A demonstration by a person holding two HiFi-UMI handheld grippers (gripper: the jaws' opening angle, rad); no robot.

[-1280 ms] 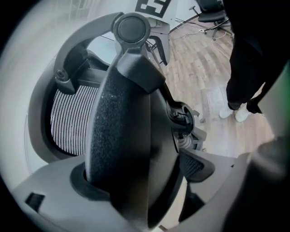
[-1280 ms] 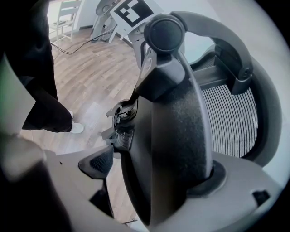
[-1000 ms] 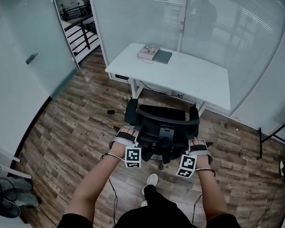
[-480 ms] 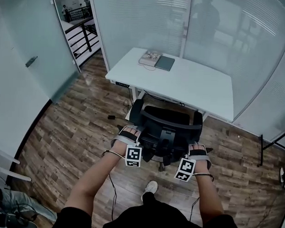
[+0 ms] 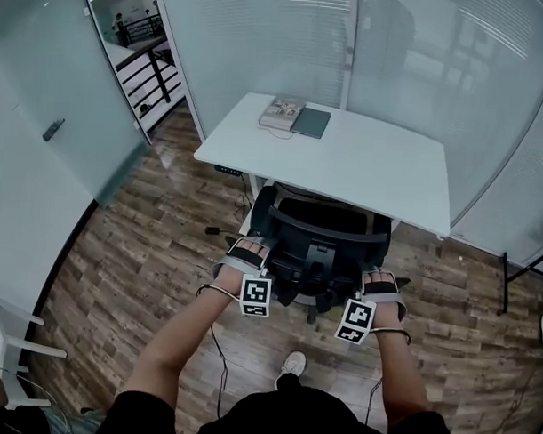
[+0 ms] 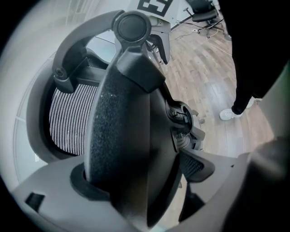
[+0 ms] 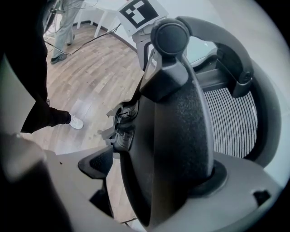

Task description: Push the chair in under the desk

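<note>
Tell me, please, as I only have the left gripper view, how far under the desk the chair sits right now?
Observer: In the head view the chair has its seat front under the near edge of the desk; its backrest is outside.
Operator: Is the right gripper holding it too?
Observer: Yes, the right gripper is shut on the backrest's right side.
Operator: Anything on the desk?
Observer: A book and a dark notebook lie at its far edge.
</note>
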